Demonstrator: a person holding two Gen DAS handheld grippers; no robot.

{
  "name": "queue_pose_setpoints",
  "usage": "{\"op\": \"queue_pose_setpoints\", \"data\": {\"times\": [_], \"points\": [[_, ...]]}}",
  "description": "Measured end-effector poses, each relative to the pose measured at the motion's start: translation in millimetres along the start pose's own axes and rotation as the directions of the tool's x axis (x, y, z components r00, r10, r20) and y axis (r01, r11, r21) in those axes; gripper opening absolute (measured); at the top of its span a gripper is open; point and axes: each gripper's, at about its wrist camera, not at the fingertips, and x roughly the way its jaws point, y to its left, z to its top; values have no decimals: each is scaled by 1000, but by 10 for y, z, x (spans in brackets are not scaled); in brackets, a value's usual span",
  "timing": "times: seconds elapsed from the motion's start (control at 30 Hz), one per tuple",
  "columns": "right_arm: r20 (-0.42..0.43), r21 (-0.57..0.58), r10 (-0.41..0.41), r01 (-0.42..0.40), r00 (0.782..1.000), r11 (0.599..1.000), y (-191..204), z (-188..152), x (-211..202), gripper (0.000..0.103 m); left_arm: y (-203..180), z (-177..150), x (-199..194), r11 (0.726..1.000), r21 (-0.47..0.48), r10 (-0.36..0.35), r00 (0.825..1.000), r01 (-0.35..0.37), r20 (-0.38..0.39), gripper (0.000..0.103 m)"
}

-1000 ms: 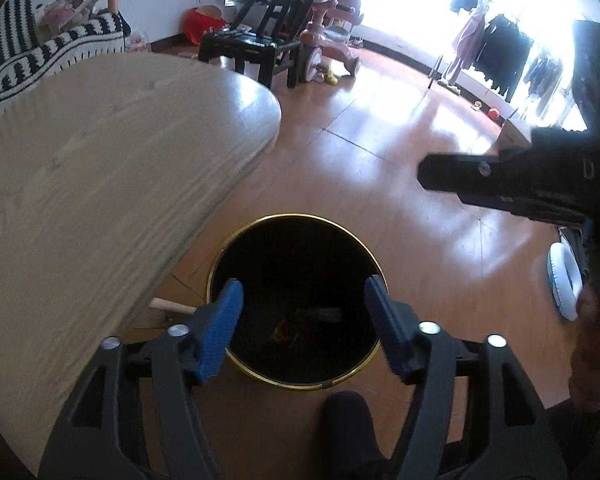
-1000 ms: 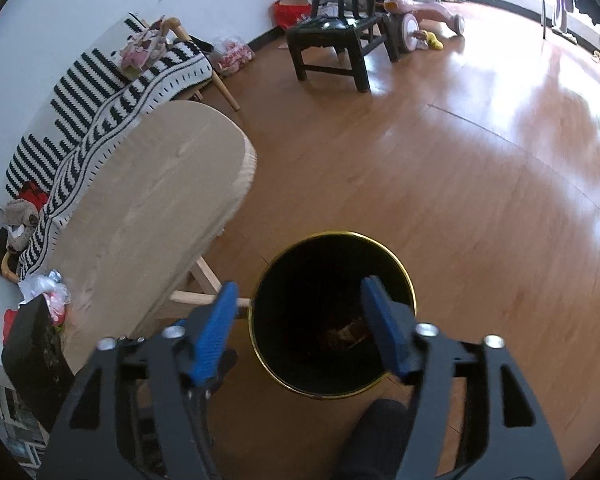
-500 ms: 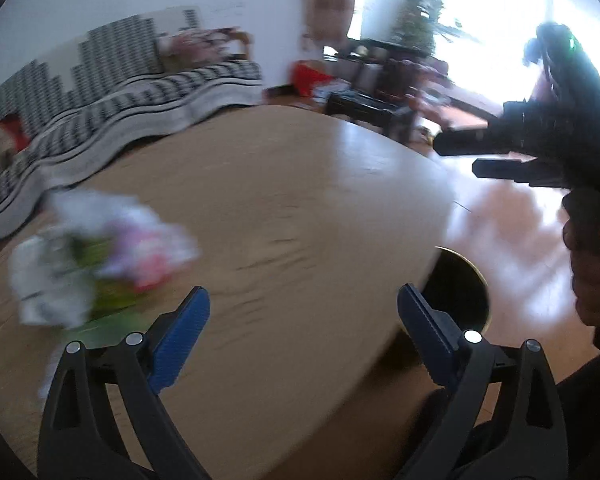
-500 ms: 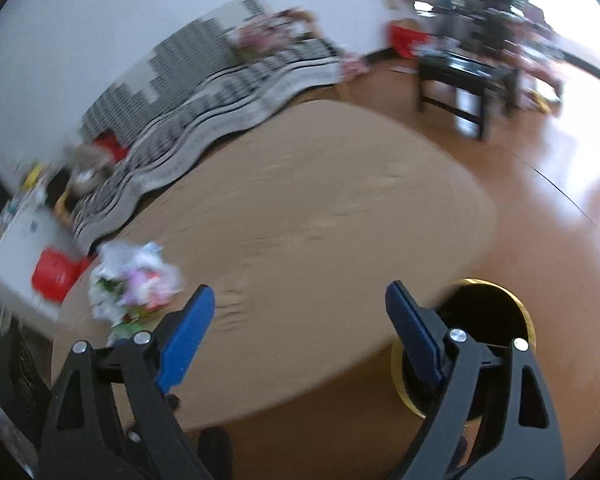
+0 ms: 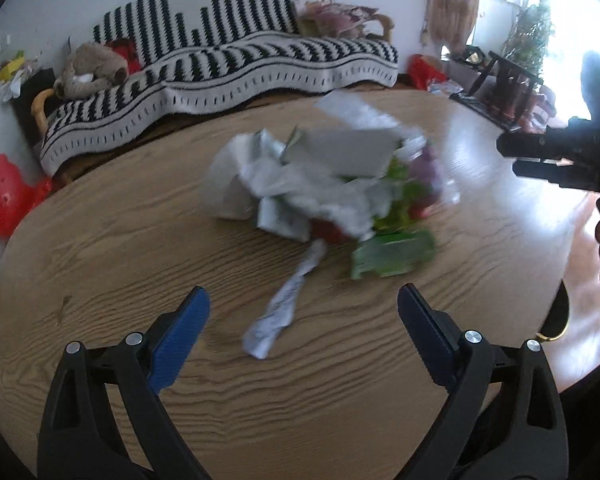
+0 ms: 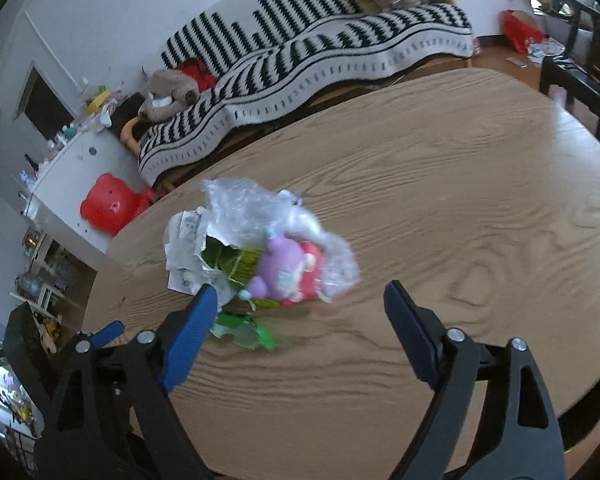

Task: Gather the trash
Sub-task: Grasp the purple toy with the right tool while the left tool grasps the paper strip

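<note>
A heap of trash [image 5: 324, 184] lies on the oval wooden table [image 5: 100, 264]: crumpled white paper and plastic, green wrappers and a pink-purple packet. A twisted white paper strip [image 5: 288, 300] lies nearest my left gripper [image 5: 302, 320], which is open and empty just in front of it. The heap also shows in the right wrist view [image 6: 260, 248], blurred. My right gripper [image 6: 300, 320] is open and empty above the table [image 6: 460, 208], its left finger close to a green wrapper [image 6: 244, 330]. The right gripper also shows in the left wrist view [image 5: 556, 156], to the right of the heap.
The black bin with a gold rim [image 5: 556, 320] peeks out beyond the table's right edge. A striped sofa [image 5: 228, 64] with a plush toy stands behind the table. A red stool [image 6: 108, 204] and a white cabinet [image 6: 68, 168] are at the left. A dark chair [image 6: 580, 76] stands at the right.
Both grippers have swung away from above the bin and over the table. The trash heap has come to the middle of both views and is closer. Both grippers stay open.
</note>
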Motion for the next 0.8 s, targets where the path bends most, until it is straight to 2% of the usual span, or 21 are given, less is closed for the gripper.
{"op": "queue_pose_setpoints", "data": {"times": [0.3,0.43,0.5,0.6,0.7,0.73,0.77,0.8], "points": [[-49,-17,-8,7,999,1000,255,106,507,75,228,-49,459,999,31,30,999,-29,-38,92],[-69,-4,-31,31,997,1000,255,117,658,67,261,-69,621,998,45,42,998,-40,-56,92],[-76,14,-39,40,996,999,229,100,737,67,277,-65,677,998,44,50,997,-48,-60,91],[-95,29,-44,47,994,998,190,102,856,65,287,-71,783,998,37,54,995,-51,-80,84],[-112,47,-39,45,993,998,142,110,961,55,298,-36,802,1000,2,31,996,-31,-82,68],[-110,54,-24,30,994,998,132,110,969,45,279,-25,802,1000,-4,24,996,-25,-86,56],[-106,61,-10,17,994,998,137,110,961,40,250,-15,796,1000,-4,21,996,-22,-90,38],[-99,61,-4,10,995,998,167,113,926,38,219,2,794,1000,1,25,995,-25,-95,28]]}}
